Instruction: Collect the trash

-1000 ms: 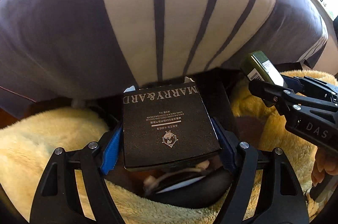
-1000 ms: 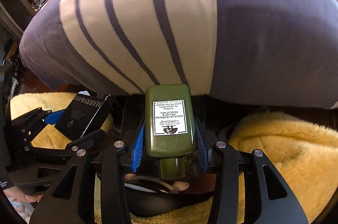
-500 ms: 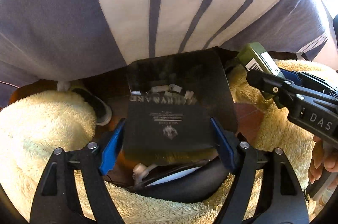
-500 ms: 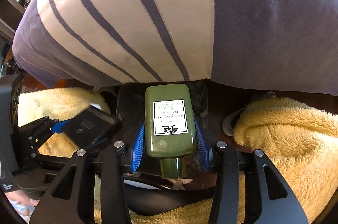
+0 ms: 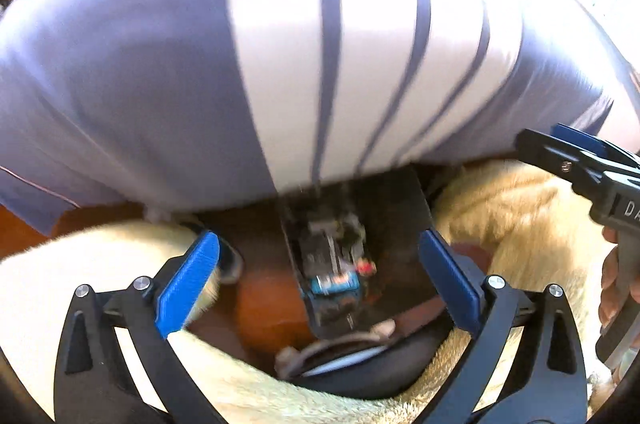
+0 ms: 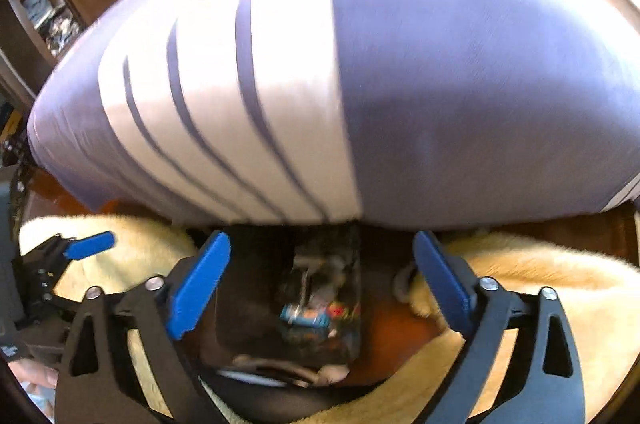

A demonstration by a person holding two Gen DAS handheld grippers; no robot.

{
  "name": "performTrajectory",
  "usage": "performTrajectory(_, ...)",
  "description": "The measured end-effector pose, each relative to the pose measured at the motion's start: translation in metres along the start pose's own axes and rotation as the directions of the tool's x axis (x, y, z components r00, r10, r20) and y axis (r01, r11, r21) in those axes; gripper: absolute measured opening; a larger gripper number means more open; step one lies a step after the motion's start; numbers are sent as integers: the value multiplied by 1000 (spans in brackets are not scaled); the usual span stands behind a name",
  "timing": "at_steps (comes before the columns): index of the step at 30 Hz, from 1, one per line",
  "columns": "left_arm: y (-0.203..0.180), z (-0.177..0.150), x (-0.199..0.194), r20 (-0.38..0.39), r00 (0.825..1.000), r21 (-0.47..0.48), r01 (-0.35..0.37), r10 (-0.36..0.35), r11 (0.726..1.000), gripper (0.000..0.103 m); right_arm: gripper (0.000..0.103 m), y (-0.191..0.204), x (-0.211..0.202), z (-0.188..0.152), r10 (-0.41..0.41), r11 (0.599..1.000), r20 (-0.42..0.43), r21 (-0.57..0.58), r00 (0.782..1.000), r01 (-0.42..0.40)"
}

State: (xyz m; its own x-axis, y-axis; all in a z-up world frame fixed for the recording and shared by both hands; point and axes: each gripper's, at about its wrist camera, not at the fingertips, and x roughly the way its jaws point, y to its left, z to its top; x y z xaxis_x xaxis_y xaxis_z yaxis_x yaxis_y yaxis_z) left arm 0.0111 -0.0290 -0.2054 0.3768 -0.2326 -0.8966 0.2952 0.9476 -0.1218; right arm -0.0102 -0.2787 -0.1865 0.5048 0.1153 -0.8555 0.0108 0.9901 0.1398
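My left gripper (image 5: 320, 280) has its jaws spread wide with nothing between them, and my right gripper (image 6: 320, 280) is the same — wide apart, empty. Below both sits the dark bin (image 5: 404, 216), its mouth open under the jaws, with blurred trash (image 5: 334, 264) lying inside; among it I make out a blue-labelled piece but cannot tell more. Fluffy yellow fabric (image 5: 516, 224) crowds the bin on both sides, close to the rim. Just past the far edge, a big purple-and-white striped cushion (image 5: 280, 64) overhangs and blocks the way ahead.
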Motion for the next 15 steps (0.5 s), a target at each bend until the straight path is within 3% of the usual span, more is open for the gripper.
performTrajectory(3, 4, 14, -37, 106, 994, -16, -35, 36, 999, 95, 100, -5, -34, 14, -38, 999, 106, 6, 994, 38)
performTrajectory(6, 6, 28, -76, 227, 971, -27, -76, 80, 997, 95, 100, -4, -71, 26, -73, 997, 220, 6, 973, 73)
performTrajectory(12, 3, 47, -150, 430, 892, -65, -120, 136, 991, 95, 100, 4, -139, 41, -130, 990, 423, 2, 897, 142)
performTrajectory(15, 0, 52, -175, 493, 857, -73, -130, 149, 989, 95, 100, 10, -165, 46, -148, 985, 505, -5, 850, 175)
